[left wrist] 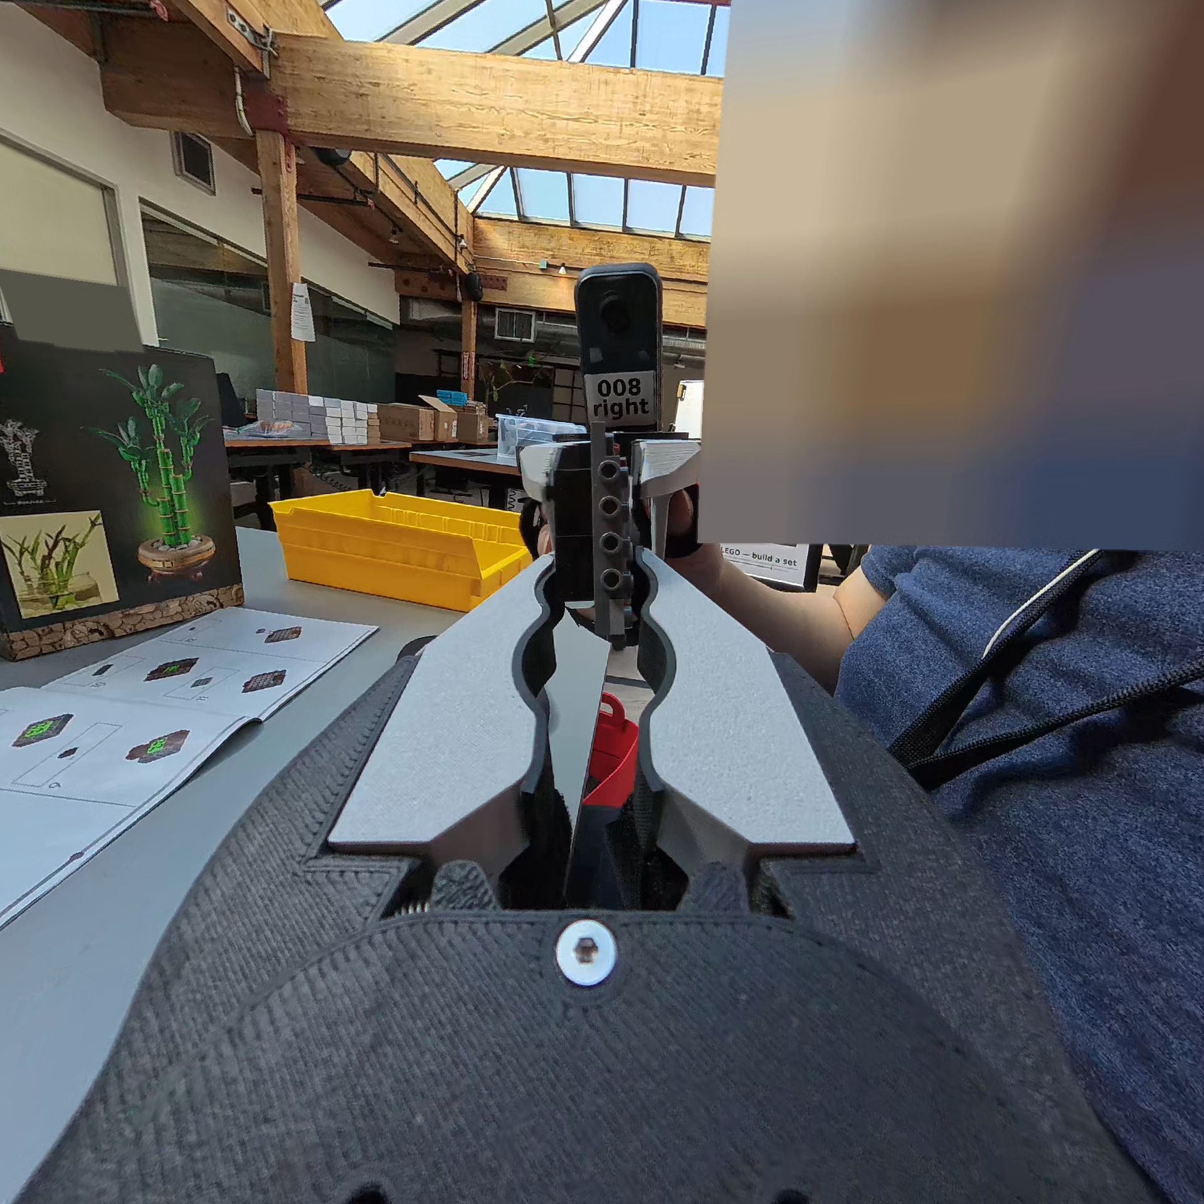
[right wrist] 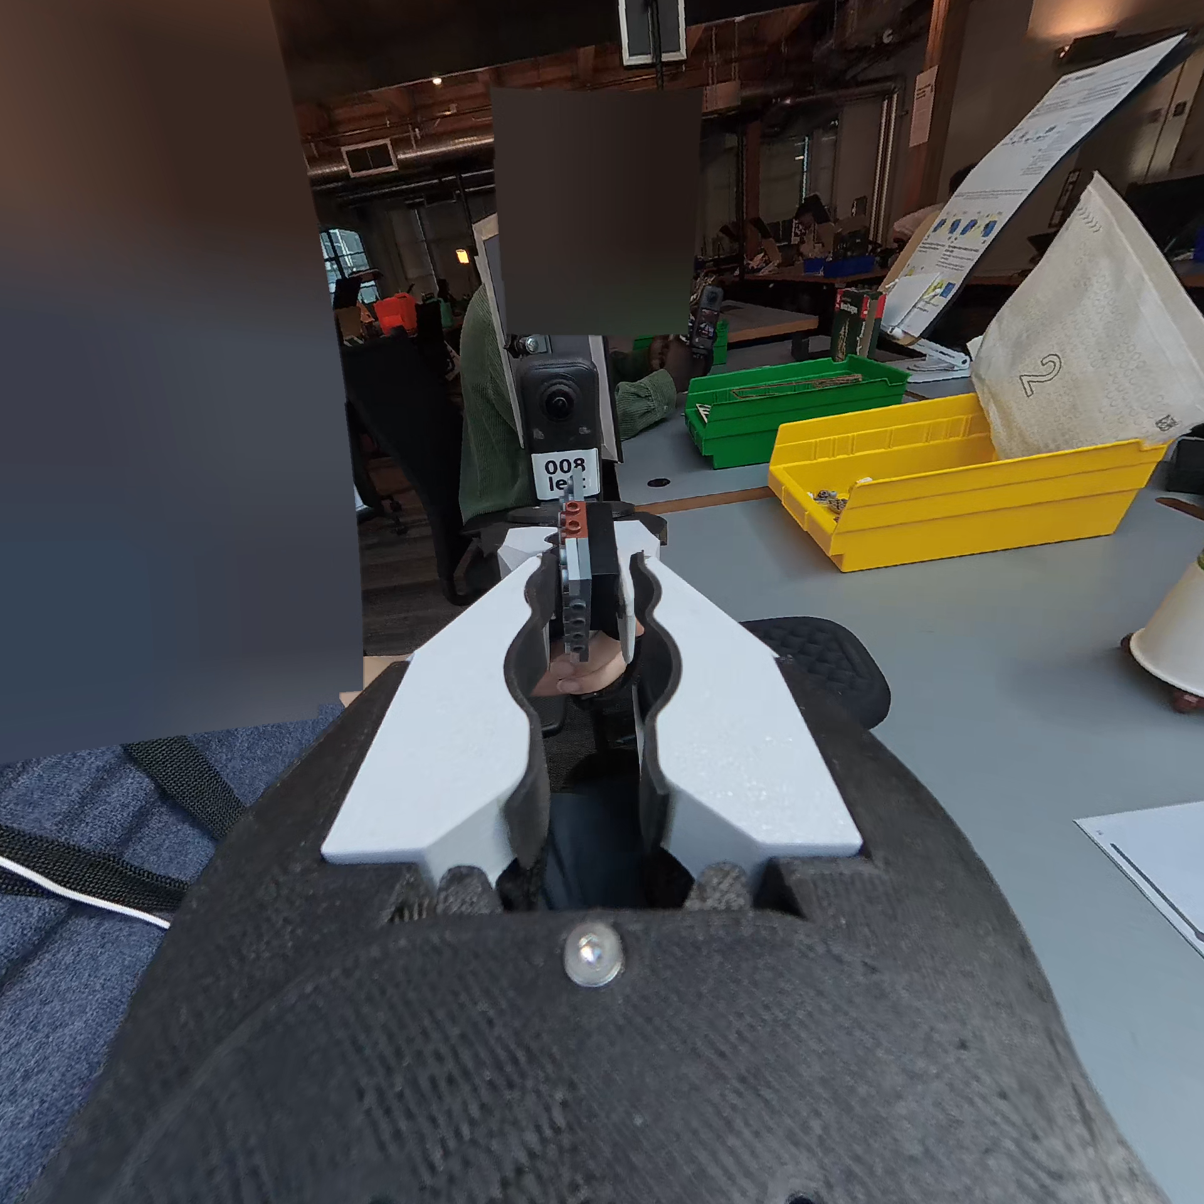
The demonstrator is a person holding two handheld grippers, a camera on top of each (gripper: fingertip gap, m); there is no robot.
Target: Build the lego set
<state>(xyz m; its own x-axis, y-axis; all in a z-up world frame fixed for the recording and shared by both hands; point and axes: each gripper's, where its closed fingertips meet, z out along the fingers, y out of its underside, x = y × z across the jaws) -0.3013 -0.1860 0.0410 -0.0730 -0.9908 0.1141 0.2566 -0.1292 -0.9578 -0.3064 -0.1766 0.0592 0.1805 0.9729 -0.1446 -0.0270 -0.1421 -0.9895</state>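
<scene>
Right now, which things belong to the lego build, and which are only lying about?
Job:
- lego assembly, gripped by left hand-held gripper and right hand-held gripper
- instruction booklet
- set box

Lying about:
- green bin
- paper cup

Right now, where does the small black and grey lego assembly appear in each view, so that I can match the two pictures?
Left wrist view: the small black and grey lego assembly sits just above centre, between the fingertips of both hand-held grippers.
Right wrist view: it again sits centre, slightly above the middle, between both pairs of fingertips.
Shared landmark: the grey tabletop.
</scene>
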